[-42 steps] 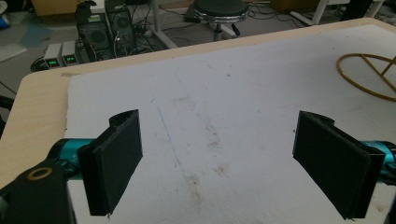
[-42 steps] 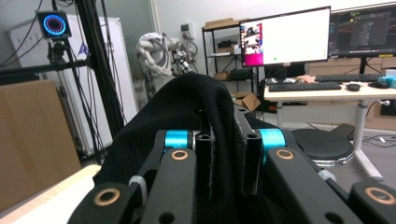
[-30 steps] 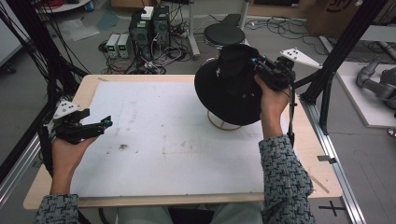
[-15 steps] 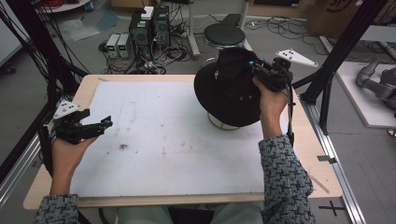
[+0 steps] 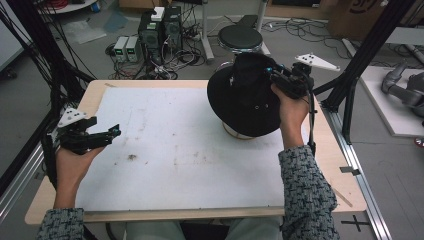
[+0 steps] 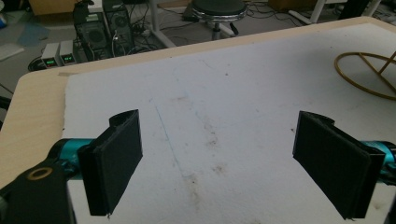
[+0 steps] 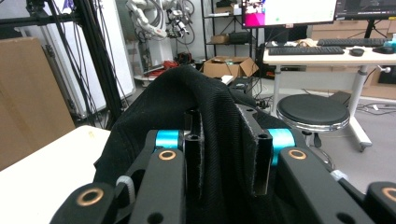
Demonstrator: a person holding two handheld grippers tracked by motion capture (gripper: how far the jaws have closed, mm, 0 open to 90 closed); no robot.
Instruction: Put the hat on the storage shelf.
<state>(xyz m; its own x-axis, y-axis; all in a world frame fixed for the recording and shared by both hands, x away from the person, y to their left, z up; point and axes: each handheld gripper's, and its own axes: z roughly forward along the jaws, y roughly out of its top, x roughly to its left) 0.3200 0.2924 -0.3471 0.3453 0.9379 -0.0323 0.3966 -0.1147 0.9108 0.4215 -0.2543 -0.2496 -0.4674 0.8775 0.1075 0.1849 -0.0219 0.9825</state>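
Black hat (image 5: 247, 97) hung over the gold wire stand (image 5: 240, 131) at far right, right hand-held gripper (image 5: 280, 80) clamped on its crown; lower level, centred. Left hand-held gripper (image 5: 102, 135) apart, idle near left.

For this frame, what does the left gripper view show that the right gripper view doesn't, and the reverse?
Left gripper view: the left claw wide open over the stained white mat, with a gold wire stand at the far right. Right gripper view: the right claw shut on a fold of the black hat, with a desk and keyboard behind. Both: the round black stool and part of the table.
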